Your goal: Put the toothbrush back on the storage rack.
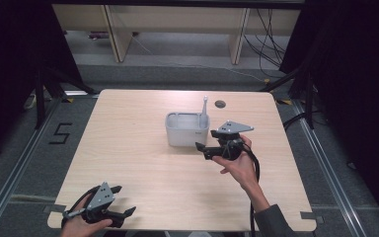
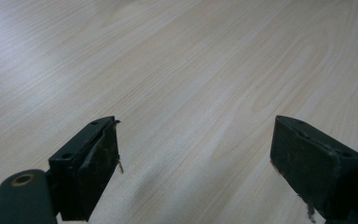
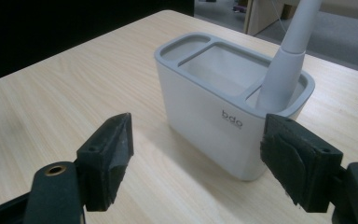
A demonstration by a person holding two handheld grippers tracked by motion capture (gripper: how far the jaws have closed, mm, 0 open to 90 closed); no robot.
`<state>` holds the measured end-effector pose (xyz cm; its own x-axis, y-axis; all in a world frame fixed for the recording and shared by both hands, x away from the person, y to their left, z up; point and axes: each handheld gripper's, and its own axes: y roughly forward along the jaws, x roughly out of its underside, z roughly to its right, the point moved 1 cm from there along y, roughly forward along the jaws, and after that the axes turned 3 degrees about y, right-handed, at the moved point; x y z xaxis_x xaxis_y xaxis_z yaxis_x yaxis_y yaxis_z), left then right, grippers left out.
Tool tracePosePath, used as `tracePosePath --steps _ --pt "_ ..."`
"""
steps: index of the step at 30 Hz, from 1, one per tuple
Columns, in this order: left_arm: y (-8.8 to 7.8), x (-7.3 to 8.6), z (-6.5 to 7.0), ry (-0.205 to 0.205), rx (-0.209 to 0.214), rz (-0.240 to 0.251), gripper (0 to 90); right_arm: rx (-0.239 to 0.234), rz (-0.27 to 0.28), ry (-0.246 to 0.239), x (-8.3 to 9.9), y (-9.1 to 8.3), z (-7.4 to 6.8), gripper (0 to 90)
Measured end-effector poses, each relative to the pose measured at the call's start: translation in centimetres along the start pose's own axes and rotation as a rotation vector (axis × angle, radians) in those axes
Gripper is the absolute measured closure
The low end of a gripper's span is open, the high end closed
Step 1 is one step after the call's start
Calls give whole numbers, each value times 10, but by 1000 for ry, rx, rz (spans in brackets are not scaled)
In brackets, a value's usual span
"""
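A light wooden table (image 1: 143,163) seen from above, with a person's two hands coming in from the near edge, each holding a black two-jaw gripper.

Just past the table's centre, toward twelve o'clock, stands a white rectangular holder (image 1: 187,129) with a grey rim, upright and divided into compartments. In the right gripper view the holder (image 3: 214,100) shows small grey lettering reading "bdo" low on its near wall. A white toothbrush handle (image 1: 204,112) stands tilted in the small end compartment at the holder's three o'clock side; its top runs out of the right gripper view (image 3: 286,65).

The right gripper (image 1: 208,149) sits at the holder's four o'clock, just beside it and pointing at it. Its jaws stand wide apart with nothing between them; in its own view the holder's near corner lies beyond the gap (image 3: 196,158), not touched.

The left gripper (image 1: 123,201) rests at the table's seven o'clock corner, well apart from the holder. Its jaws are also spread wide and hold nothing; bare wood grain shows between them (image 2: 196,163).

On the floor at the table's nine o'clock, black tape (image 1: 60,133) forms the digit "5". A small dark round grommet (image 1: 220,104) sits in the table top at the holder's one o'clock.
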<state>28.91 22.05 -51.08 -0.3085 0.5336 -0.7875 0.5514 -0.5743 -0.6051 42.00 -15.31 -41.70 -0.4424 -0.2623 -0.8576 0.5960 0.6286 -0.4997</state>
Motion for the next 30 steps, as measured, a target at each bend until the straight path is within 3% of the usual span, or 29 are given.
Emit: tracePosePath --steps 3,4,6,8,9,10,11,12,13,17,19,25,26,29,30 --pt "0 0 1 -3 5 5 147 -3 1 -39 4 0 0 255" --pt "1 0 3 -31 18 17 147 -3 -5 -14 6 0 -2 255" --pt "0 0 3 -31 19 11 147 -15 -6 -31 8 0 -2 254" --pt "1 0 3 -41 17 26 147 -18 -20 -9 12 -1 -6 254" --pt "1 0 3 -32 17 17 147 -12 -9 -34 13 -1 -4 254" --pt "1 0 3 -32 16 18 147 -24 -16 -4 15 -1 -7 254" --pt "1 0 3 -30 15 18 147 -31 -23 -43 16 -1 -5 252" --pt "0 0 0 -2 -2 0 147 -28 -23 -22 18 -1 -7 251" --pt "0 0 0 1 -2 1 147 -29 -27 -26 19 -2 -7 251" --pt "-1 0 1 -12 24 -9 147 -47 -39 -46 26 -2 -9 250" --pt "0 0 1 -10 23 -9 147 -47 -49 -24 30 -2 -13 250" --pt "0 0 1 -11 22 -9 147 -54 -60 -45 39 -1 -16 250" --pt "0 0 1 -11 22 -9 147 -65 -82 -13 41 -2 -19 250" --pt "-1 0 0 1 16 -14 147 -70 -74 -47 44 -2 -18 250" --pt "-1 0 0 1 17 -14 147 -65 -81 -35 45 -3 -20 249"
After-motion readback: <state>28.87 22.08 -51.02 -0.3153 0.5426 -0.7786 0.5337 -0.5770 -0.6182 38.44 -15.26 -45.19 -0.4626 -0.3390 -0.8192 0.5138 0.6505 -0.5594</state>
